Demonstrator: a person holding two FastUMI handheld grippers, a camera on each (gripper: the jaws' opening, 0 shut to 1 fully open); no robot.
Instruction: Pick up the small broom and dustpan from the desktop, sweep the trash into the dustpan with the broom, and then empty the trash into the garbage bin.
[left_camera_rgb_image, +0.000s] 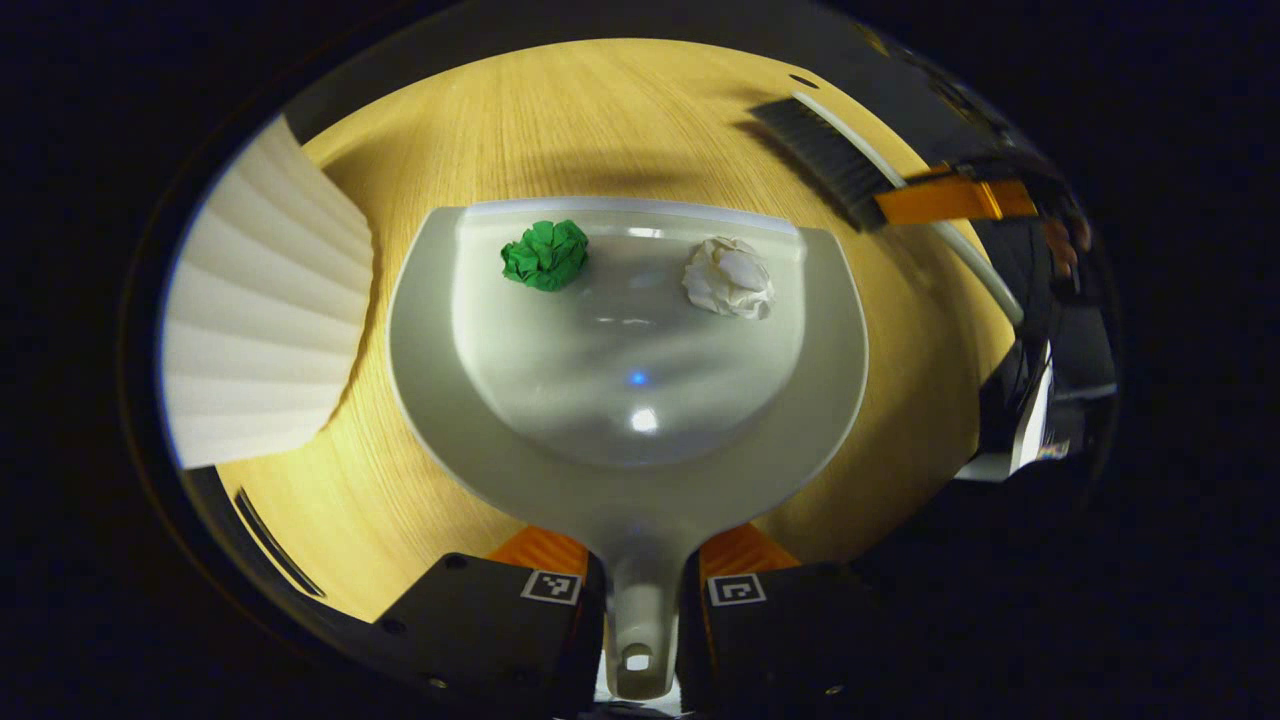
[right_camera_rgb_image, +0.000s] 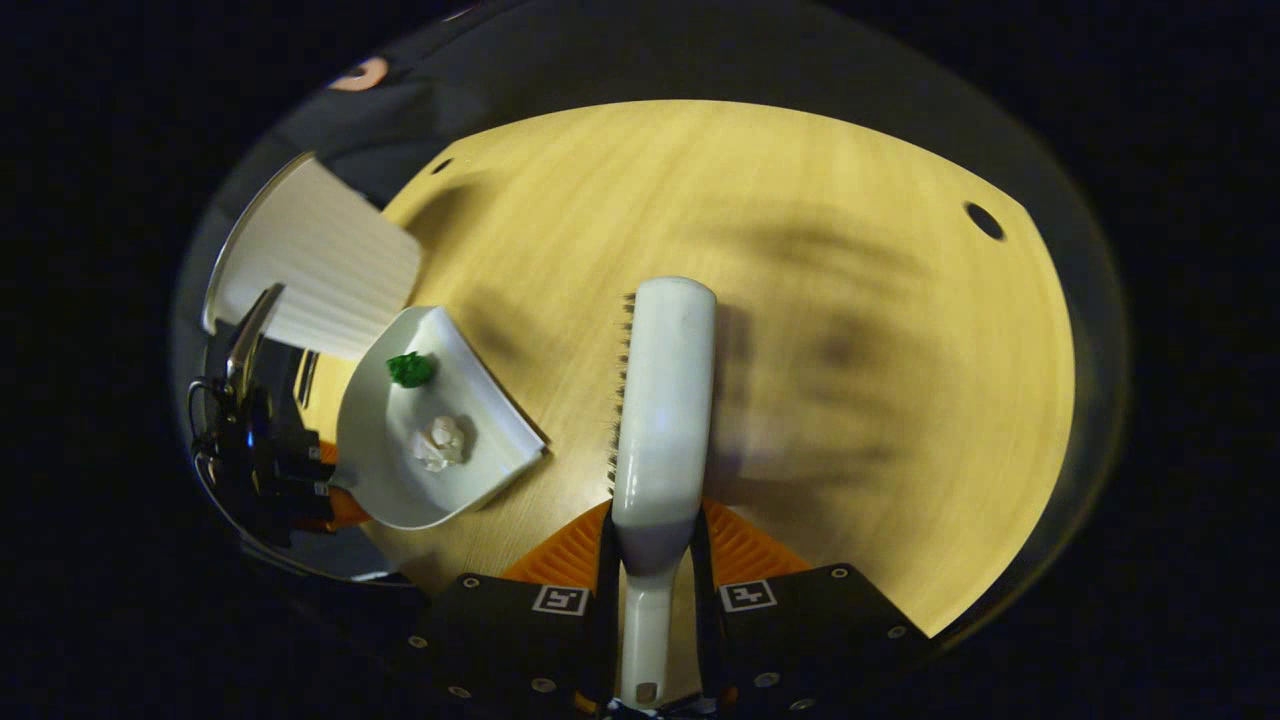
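Between left gripper fingers, dustpan handle pinched, right gripper apparently clamping broom

A glossy, smooth plastic dustpan is seen at centre frame. Crumpled paper balls, one green and one white, look rough. The desk shows matt wood grain. Ribbed white bin at left.

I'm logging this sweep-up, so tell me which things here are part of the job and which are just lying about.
Part of the job:
- dustpan, handle in the left tongs
- broom, handle in the right tongs
- green paper ball in the dustpan
- white paper ball in the dustpan
- ribbed white bin

Just lying about:
- nothing apart from the bare wooden desktop
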